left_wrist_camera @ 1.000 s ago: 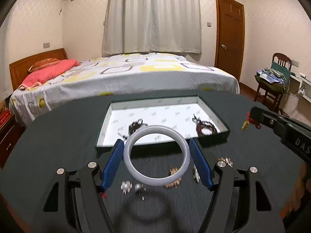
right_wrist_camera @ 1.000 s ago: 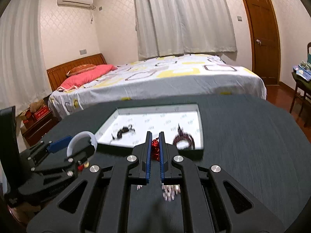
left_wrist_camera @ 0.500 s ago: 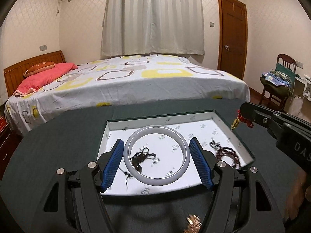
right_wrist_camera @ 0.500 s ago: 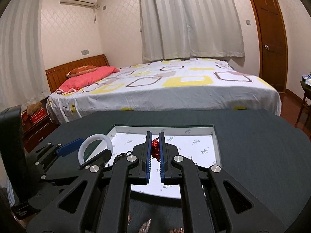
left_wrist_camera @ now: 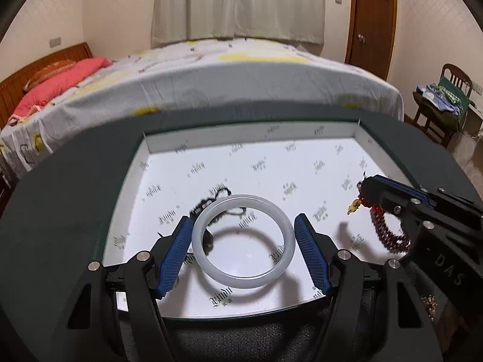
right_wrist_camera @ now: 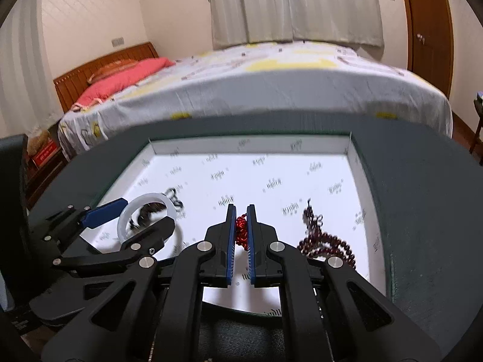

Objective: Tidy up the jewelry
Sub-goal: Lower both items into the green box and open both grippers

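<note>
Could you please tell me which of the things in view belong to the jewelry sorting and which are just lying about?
Part of the job:
- white bangle, in the left gripper
- red bead bracelet, in the right gripper
- white-lined box
- dark bead bracelet and black cord in the box

Just lying about:
- bed
- chair
- door

Your left wrist view looks forward and steeply down along its fingers, close over the white-lined tray. Your right wrist view faces the same way from just beside it. Both share the tray, the dark table and the bed beyond; each catches the other gripper at its edge.
</note>
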Motion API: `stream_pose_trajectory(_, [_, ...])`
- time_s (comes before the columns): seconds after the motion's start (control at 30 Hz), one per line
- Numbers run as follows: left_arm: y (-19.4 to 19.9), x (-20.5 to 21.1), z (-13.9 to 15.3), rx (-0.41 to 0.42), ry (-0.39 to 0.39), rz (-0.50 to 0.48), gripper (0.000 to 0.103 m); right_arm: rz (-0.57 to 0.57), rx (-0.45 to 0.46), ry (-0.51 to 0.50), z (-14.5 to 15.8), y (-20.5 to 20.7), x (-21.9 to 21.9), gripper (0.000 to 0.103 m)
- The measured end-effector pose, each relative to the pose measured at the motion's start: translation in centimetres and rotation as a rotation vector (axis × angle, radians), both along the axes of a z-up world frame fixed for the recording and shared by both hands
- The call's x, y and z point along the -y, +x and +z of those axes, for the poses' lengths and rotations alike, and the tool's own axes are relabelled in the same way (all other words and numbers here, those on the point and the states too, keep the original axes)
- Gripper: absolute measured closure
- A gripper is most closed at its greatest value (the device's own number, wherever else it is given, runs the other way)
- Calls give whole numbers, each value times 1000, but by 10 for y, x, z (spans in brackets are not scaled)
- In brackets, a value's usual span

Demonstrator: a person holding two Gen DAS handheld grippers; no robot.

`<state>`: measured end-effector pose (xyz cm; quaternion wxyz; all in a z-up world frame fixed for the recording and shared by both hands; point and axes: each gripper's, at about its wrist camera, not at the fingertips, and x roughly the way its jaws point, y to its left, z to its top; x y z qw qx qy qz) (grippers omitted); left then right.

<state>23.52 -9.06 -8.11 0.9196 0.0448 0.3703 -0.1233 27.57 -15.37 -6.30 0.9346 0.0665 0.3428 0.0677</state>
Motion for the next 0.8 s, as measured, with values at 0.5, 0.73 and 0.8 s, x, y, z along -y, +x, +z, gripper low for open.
stream_pose_trajectory(0.5, [7,-1,-9,-52,30,-19,35,-19,-76,6,-19,11,3,78])
stream_pose_trajectory(0.73, [9,-5,-8,-67,0,-13,34,-18,-65,-1,-18,9,3,75])
stream_pose_trajectory(0.8, [8,-5,-7,-61,0,-16,34,-21,-60,-2,-17,7,3,75])
